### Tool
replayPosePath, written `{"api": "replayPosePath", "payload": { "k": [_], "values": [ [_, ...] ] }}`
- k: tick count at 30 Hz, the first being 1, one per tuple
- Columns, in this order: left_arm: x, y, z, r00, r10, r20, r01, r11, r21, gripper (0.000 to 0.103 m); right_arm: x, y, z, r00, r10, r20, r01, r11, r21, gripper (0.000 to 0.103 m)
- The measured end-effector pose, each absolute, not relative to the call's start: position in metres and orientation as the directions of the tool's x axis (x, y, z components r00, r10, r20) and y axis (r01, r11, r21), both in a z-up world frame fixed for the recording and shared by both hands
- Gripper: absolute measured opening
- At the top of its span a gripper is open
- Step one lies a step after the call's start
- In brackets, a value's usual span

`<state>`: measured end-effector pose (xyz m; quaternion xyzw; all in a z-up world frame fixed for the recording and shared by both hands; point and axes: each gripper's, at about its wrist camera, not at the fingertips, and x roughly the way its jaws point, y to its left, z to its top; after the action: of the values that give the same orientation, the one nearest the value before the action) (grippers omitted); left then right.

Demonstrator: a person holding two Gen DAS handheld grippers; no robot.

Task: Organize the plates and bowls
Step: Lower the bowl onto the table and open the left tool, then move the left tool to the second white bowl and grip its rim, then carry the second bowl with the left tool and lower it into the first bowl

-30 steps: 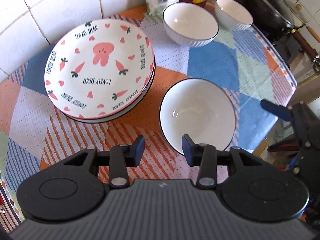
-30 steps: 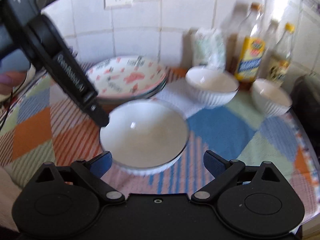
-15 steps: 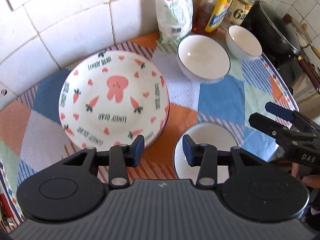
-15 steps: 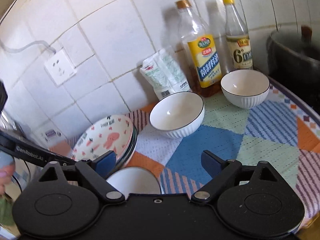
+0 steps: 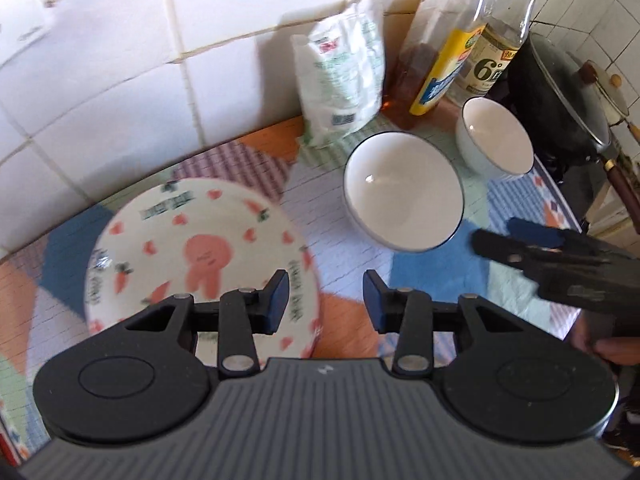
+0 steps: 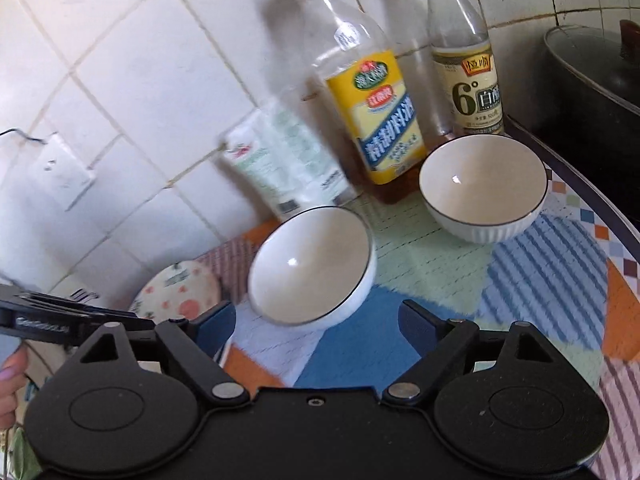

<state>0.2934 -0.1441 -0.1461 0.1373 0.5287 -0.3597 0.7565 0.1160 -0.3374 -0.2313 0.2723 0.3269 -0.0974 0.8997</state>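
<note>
The left gripper (image 5: 323,294) hangs above the patchwork cloth (image 5: 432,276) that covers the surface, its jaws partly apart with nothing between them; only cloth and the rim of the rabbit plate (image 5: 200,252) show behind the gap. That plate, white with a pink rabbit, carrots and hearts, sits toward the left part of the surface, near the tiled wall (image 5: 120,80). Whether other plates lie under it cannot be told here.

The right gripper (image 6: 316,324) has its jaws wide, and they have just been closing a little. Nothing is pinched between them. The near white bowl (image 6: 312,264) stands just beyond the fingertips, not touched by either pad. In the left wrist view the same bowl (image 5: 404,190) rests on the cloth toward the back of the surface, with the right gripper's dark fingers (image 5: 520,240) reaching in beside it from the right.

A second white bowl (image 6: 482,186), ribbed outside and rimmed with a thin dark line, stands further along the back edge, apart from the first. Behind the bowls, against the wall, are a white bag with green print (image 6: 280,164), a yellow-labelled bottle (image 6: 376,120) and a clear bottle with a yellow cap (image 6: 466,72). A black pot with a lid (image 6: 592,92) sits past the right end of the surface.

A person's fingers (image 6: 12,384) show at the left border of the right wrist view, holding the left gripper's handle.
</note>
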Motion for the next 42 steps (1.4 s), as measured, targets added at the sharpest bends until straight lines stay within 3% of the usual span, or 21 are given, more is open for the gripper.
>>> {"api": "replayPosePath", "payload": {
  "k": [7, 9, 11, 15, 20, 22, 23, 24, 26, 42],
  "values": [
    [0.299, -0.176, -0.166, 0.186, -0.363, -0.913, 0.673, 0.724, -0.151, 0.038, 0.144, -0.364, -0.255, 0.718, 0.050, -0.694, 0.376, 0.811, 0.448, 0.079],
    [0.300, -0.186, -0.173, 0.191, -0.358, -0.914, 0.664, 0.733, -0.148, 0.038, 0.157, -0.367, -0.263, 0.692, 0.048, -0.720, 0.404, 0.801, 0.441, 0.071],
    [0.302, -0.193, -0.178, 0.188, -0.390, -0.902, 0.657, 0.732, -0.180, 0.039, 0.170, -0.369, -0.271, 0.649, 0.059, -0.758, 0.424, 0.799, 0.426, 0.050],
    [0.304, -0.209, -0.187, 0.199, -0.385, -0.901, 0.644, 0.745, -0.176, 0.040, 0.173, -0.379, -0.284, 0.651, 0.144, -0.745, 0.449, 0.718, 0.531, 0.041],
    [0.297, -0.217, -0.198, 0.232, -0.351, -0.907, 0.641, 0.756, -0.129, 0.038, 0.168, -0.388, -0.291, 0.653, 0.146, -0.743, 0.454, 0.710, 0.539, 0.026],
    [0.295, -0.218, -0.205, 0.228, -0.341, -0.912, 0.635, 0.762, -0.126, 0.034, 0.169, -0.391, -0.294, 0.650, 0.180, -0.738, 0.446, 0.697, 0.562, 0.019],
    [0.294, -0.219, -0.208, 0.220, -0.339, -0.914, 0.634, 0.762, -0.130, 0.025, 0.169, -0.391, -0.296, 0.649, 0.197, -0.735, 0.439, 0.692, 0.573, 0.017],
    [0.293, -0.219, -0.211, 0.209, -0.344, -0.915, 0.634, 0.760, -0.141, 0.016, 0.168, -0.392, -0.298, 0.653, 0.203, -0.730, 0.438, 0.685, 0.582, 0.017],
    [0.290, -0.218, -0.212, 0.208, -0.342, -0.916, 0.619, 0.771, -0.148, 0.011, 0.165, -0.392, -0.300, 0.664, 0.214, -0.716, 0.435, 0.668, 0.604, 0.017],
    [0.239, -0.161, -0.148, 0.184, -0.374, -0.909, 0.652, 0.738, -0.172, 0.011, 0.104, -0.336, -0.257, 0.711, 0.201, -0.674, 0.413, 0.656, 0.632, 0.020]
  ]
}}
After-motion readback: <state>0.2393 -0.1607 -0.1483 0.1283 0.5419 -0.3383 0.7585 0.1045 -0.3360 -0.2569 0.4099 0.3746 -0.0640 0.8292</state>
